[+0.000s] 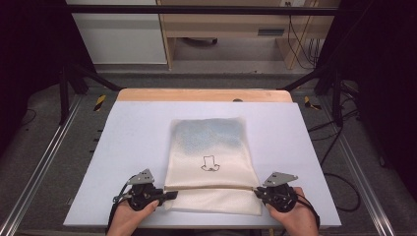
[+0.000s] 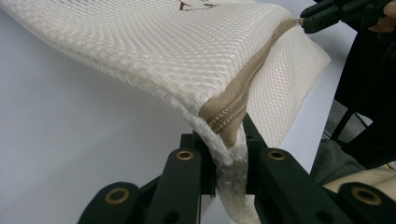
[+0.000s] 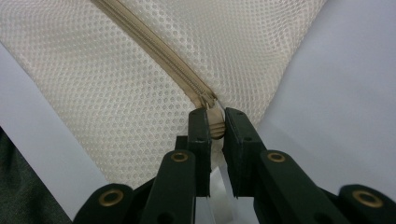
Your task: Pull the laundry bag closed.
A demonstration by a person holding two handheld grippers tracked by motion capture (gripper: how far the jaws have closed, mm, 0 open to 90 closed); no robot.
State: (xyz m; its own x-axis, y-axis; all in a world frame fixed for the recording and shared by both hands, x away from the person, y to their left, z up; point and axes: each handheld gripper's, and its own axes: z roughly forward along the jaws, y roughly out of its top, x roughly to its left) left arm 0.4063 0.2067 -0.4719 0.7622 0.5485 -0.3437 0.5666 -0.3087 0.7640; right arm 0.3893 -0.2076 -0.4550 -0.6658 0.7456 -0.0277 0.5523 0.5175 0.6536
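Where the white table (image 1: pixel 123 162) spreads under the high view, the largest item on it is a cream mesh laundry bag (image 1: pixel 211 147), lying flat at centre with its near end toward the person, a small dark outline drawing on its upper face and a bluish garment showing faintly through the far half. Next, a tan zipper (image 1: pixel 211 187) runs straight across the bag near its near edge, from one side seam to the other. Left gripper (image 2: pixel 229 149): jaws clenched on the bag's left corner at the zipper end, mesh and tape bunched between them and lifted off the table. Right gripper (image 3: pixel 215 123): jaws clenched on the zipper pull (image 3: pixel 214 122) at the right end of the track, slider teeth just beyond the tips. Hazard, as a judgement: the pull is small and held at the jaw tips, so a sideways tug could slip it free; if the left hold loosens, the mesh would likely ride along with the slider and snag in the teeth instead of staying taut.
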